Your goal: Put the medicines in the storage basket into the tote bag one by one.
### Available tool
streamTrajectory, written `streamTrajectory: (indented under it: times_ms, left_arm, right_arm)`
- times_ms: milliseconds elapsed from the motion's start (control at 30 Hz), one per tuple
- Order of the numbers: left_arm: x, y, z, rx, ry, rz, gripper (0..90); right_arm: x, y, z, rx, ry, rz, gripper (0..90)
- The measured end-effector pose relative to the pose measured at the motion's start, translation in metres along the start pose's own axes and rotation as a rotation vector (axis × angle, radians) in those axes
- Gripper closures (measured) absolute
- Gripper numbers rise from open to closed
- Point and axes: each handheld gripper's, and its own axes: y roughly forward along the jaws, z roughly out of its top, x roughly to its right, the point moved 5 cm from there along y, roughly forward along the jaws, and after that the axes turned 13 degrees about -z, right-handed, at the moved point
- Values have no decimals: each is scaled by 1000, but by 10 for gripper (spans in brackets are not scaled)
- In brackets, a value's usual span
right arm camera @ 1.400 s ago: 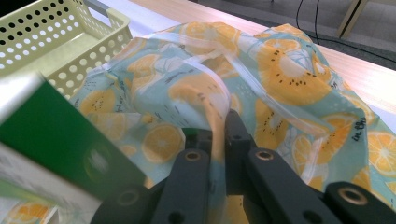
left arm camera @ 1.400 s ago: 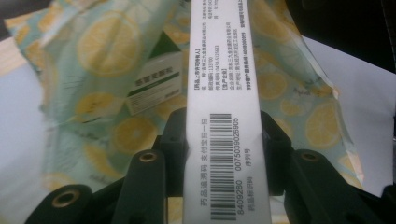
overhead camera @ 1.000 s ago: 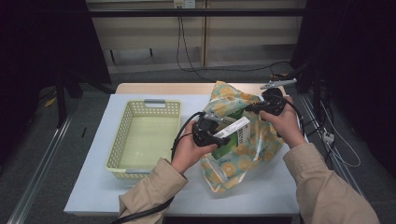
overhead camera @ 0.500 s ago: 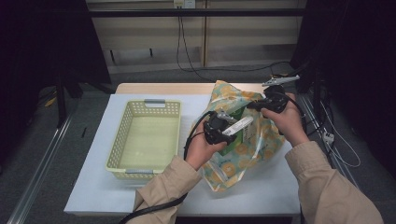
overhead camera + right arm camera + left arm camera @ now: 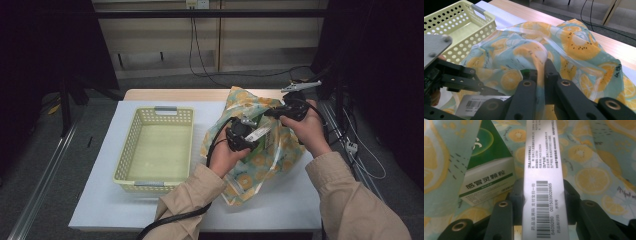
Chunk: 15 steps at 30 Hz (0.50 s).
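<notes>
**Box gripped at the mouth of the citrus bag**

At far left on the white tabletop (image 5: 100,200), a pale yellow perforated plastic basket (image 5: 157,145), long axis running away from the person, nothing inside. Just right of it, the left tool (image 5: 245,136), jaws partly closed on a long white-and-green cardboard medicine box (image 5: 260,134). Pads pressed against both narrow sides of that box (image 5: 541,195) in the left gripper view, barcode end nearest the camera, printed face up. Long axis of the box straight along the jaws, far end aimed into the bag; seen from above, slanted from lower left to upper right, toward the right tool. Beside it inside the bag, a second green-and-white medicine carton (image 5: 487,177), tilted, one corner up. Around and under both, a soft plastic bag printed with orange and lemon slices on light blue (image 5: 260,165), lying crumpled on the right half of the tabletop, mouth turned toward the far right. Farthest right, the right tool (image 5: 280,111), jaws nearly together, pinched on a fold of the bag's upper edge (image 5: 540,67) and lifting it.
</notes>
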Motion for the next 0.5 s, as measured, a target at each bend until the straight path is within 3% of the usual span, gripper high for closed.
streamTrajectory:
  times_ms: [500]
  left_arm:
    - [-2, 12, 6, 22, -7, 6, 625]
  right_arm:
    - [2, 0, -2, 2, 13, 5, 887]
